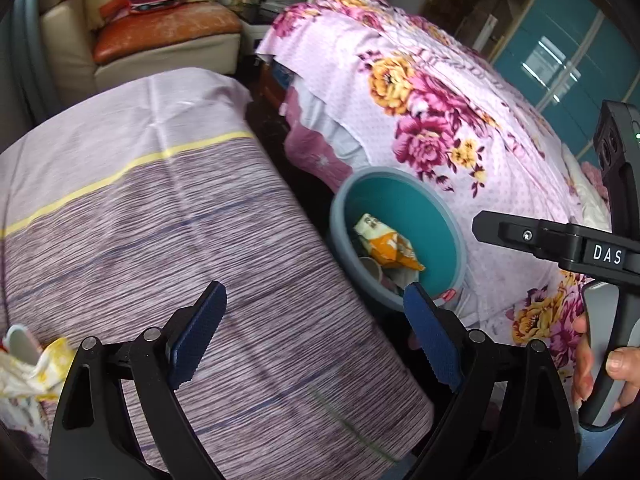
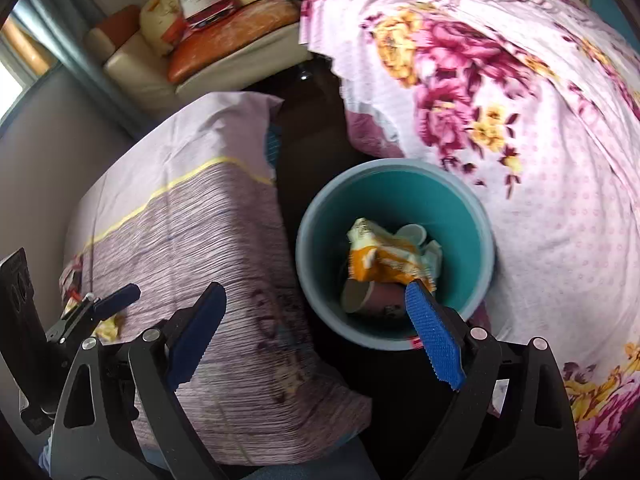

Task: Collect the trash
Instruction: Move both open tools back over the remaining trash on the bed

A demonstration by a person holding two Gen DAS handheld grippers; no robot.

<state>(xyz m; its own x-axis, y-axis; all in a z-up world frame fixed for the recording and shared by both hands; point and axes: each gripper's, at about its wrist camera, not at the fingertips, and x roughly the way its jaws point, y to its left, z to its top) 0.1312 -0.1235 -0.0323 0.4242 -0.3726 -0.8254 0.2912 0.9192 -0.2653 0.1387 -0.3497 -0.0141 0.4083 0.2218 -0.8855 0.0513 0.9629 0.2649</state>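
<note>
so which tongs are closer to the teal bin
Right. The right tongs hang open almost above the teal bin, one pad overlapping its rim. The left tongs are open over the striped cloth beside it.

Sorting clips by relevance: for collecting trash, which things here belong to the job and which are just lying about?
Job:
bin
orange wrapper
paper cup
crumpled wrapper on striped cloth
both open grippers

Lying about:
flowered sheet
striped cloth
sofa
</note>
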